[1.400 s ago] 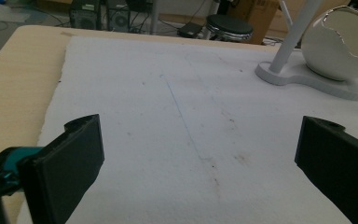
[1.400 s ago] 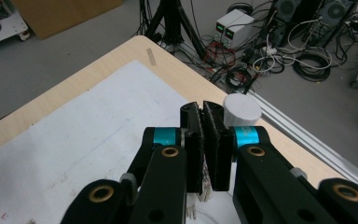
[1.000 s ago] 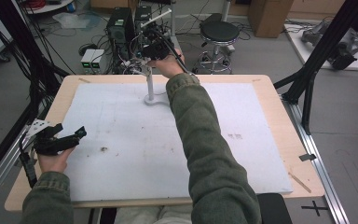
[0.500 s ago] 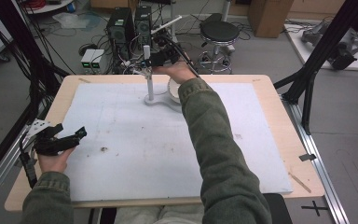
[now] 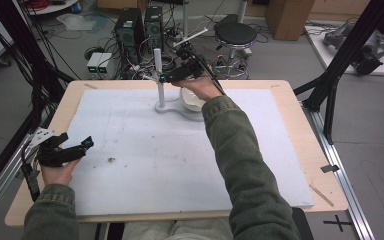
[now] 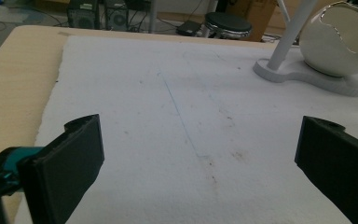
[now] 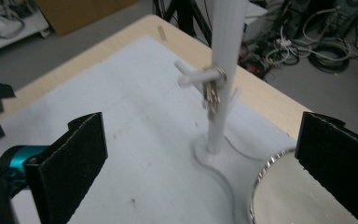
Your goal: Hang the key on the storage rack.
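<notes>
- The surface (image 5: 130, 150) is a wooden table under a white foam mat, with computer cases, cables and a stool on the floor behind it.
- Our right gripper (image 5: 166, 77) has just been opening its jaws. They now stand wide and released with nothing pressed between them, though the post of the white stand (image 7: 223, 56) rises in the gap farther off.
- Just beyond them a small metal piece (image 7: 211, 95) hangs from a short peg (image 7: 191, 77) on that post. We cannot tell whether it is a ring or a clasp.
- We judge the step in hand to be letting go and clearing away. It is best to keep the jaws wide and draw back along the peg's line, not across it, so that no pad clips the peg or swings the piece off.
- The rounded white bowl (image 6: 338, 42) sits on the stand's base beside the post, so we should avoid dipping toward its rim.
- Our left gripper (image 5: 82, 145) rests at the near left of the mat, well apart, jaws spread and empty.
</notes>
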{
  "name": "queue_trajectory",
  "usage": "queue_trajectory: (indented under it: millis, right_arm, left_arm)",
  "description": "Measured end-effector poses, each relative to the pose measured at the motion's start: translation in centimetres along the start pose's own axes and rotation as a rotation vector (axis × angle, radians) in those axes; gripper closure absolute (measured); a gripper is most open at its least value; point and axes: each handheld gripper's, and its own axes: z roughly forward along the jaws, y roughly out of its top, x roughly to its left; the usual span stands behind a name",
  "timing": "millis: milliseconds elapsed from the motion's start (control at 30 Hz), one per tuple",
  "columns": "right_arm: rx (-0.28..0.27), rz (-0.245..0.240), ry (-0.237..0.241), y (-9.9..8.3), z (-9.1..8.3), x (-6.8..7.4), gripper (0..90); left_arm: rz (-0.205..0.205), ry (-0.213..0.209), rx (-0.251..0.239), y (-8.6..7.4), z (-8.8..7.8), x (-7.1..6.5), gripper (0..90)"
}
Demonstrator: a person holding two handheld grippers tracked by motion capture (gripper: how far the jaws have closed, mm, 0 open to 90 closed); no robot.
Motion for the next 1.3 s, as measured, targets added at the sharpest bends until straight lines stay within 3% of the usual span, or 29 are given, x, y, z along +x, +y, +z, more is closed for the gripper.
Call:
queue_trajectory:
  millis: [233, 333, 733, 833, 967, 1133, 1300]
  right_arm:
    - [0.001, 0.013, -0.015, -1.5, -1.1, -0.5, 1.2]
    - [0.016, -0.008, -0.058, -2.4, -1.8, -0.6, 1.2]
    - [0.009, 0.023, -0.079, -5.2, -3.8, -2.2, 1.2]
    - [0.003, 0.039, -0.074, -6.0, -4.1, -2.4, 1.3]
    - [0.021, 0.034, -0.106, -6.7, -4.4, -2.4, 1.3]
    - [0.003, 0.047, -0.098, -7.8, -4.9, -2.5, 1.3]
    - [0.043, 0.028, -0.129, -8.7, -5.2, -2.8, 1.2]
  left_arm:
    - [0.002, -0.005, -0.001, 0.0, 0.1, -0.1, 1.7]
    - [0.003, -0.007, 0.001, 0.0, 0.1, -0.1, 1.7]
    - [0.010, -0.012, 0.007, 0.0, 0.1, -0.2, 1.7]
    - [0.010, -0.011, 0.006, 0.0, 0.1, -0.2, 1.7]
    - [0.009, -0.012, 0.007, 0.0, 0.1, -0.3, 1.7]
    - [0.010, -0.015, 0.010, -0.1, 0.1, -0.4, 1.7]
    - [0.012, -0.016, 0.012, -0.1, 0.1, -0.4, 1.7]
